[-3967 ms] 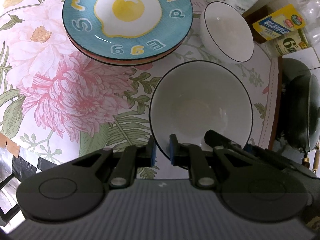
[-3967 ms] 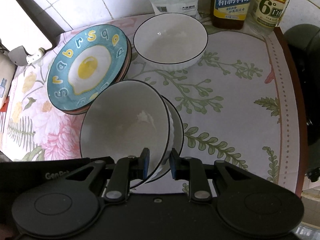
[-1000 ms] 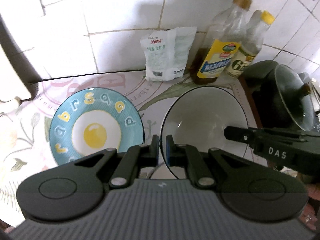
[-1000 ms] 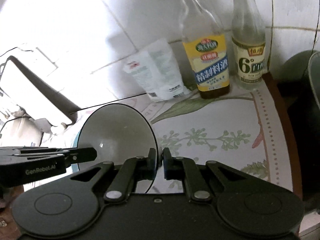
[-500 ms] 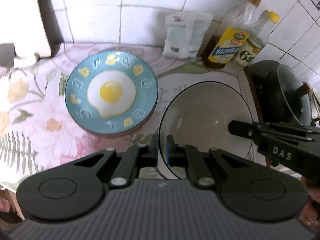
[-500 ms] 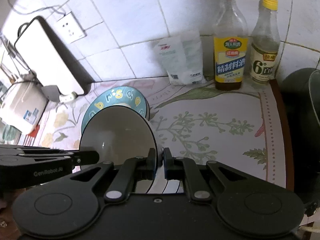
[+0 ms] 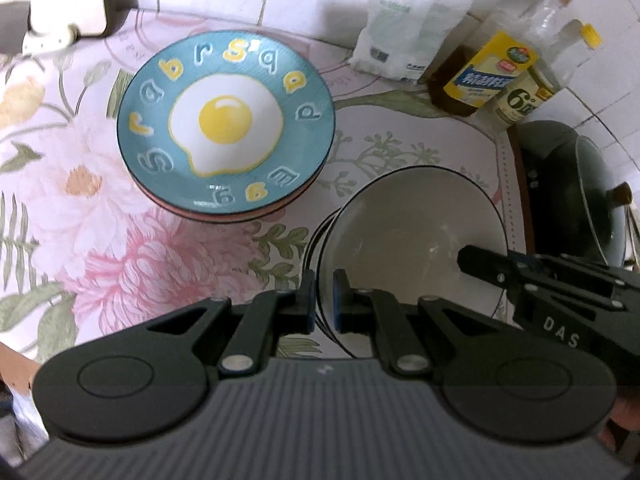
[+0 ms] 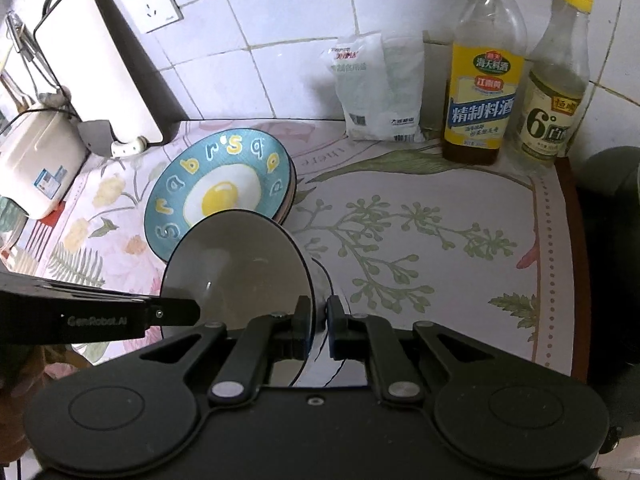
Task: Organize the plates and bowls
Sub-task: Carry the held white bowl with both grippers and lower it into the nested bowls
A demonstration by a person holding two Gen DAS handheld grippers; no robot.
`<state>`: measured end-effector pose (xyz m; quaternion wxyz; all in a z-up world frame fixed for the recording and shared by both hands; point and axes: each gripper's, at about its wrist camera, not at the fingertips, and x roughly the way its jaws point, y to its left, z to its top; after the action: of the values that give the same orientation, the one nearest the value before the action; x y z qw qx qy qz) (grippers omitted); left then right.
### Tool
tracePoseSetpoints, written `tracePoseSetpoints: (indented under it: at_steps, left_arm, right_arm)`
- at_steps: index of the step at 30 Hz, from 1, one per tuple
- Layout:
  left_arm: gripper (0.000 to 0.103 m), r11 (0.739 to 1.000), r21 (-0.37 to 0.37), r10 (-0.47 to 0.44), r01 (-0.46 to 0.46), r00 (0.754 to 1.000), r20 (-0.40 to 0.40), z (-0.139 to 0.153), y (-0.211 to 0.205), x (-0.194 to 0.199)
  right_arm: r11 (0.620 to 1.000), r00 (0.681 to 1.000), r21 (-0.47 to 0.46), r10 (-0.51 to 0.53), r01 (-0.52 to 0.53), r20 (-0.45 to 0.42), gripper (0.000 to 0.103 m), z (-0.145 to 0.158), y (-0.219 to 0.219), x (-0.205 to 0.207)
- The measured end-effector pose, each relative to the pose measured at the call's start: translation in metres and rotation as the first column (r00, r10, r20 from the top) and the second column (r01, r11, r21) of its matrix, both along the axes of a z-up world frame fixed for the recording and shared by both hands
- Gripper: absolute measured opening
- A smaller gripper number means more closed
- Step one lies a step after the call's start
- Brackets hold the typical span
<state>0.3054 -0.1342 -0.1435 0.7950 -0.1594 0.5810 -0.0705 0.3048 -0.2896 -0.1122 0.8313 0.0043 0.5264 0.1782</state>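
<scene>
The left tool (image 7: 321, 300) is clamped on the near rim of a white bowl with a thin black rim line (image 7: 416, 240), one finger inside the wall and one outside. The right tool (image 8: 319, 326) pinches the same bowl's rim on the opposite side, its fingers closed on the wall. In the left wrist view, a second black rim line shows just to the left of and below the held bowl, so another bowl sits nested under it; whether the two touch cannot be told. The right tool's black body reaches in over the bowl's right edge in that view, and the left tool's body crosses the bowl's left side in the right wrist view.

Taking the held bowl as the landmark: the blue fried-egg plate (image 7: 226, 124) lies just beyond it to the left on the floral tabletop (image 8: 420, 220), stacked on a reddish plate whose edge peeks out beneath. Farther behind the bowl, against the white tiled wall, stand a white plastic packet (image 8: 380, 88), a yellow-labelled cooking wine bottle (image 8: 482, 80) and a clear vinegar bottle with a yellow cap (image 8: 554, 88), side by side. To the bowl's right, past the tabletop's edge, sits a dark lidded pot (image 7: 580, 196). Far left of the bowl, a white appliance (image 8: 100, 64) leans by a wall socket.
</scene>
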Motion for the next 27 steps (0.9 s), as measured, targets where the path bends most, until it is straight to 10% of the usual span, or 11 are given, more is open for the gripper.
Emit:
tracePoseSetpoints:
  at_steps: [14,27]
  left_arm:
    - [0.006,0.999,-0.035,0.025,-0.027,0.998,-0.050,-0.013,-0.001,0.006]
    - [0.007,0.997,-0.040,0.058,-0.064,0.989,-0.138,-0.039,0.006,0.014]
  right_arm:
    - [0.999,0.999,0.027,0.029,-0.030,0.022,0.013,-0.008,-0.007,0.006]
    - [0.974,0.979,-0.166,0.172,-0.152,0.112,0.013,-0.012,0.029,0.000]
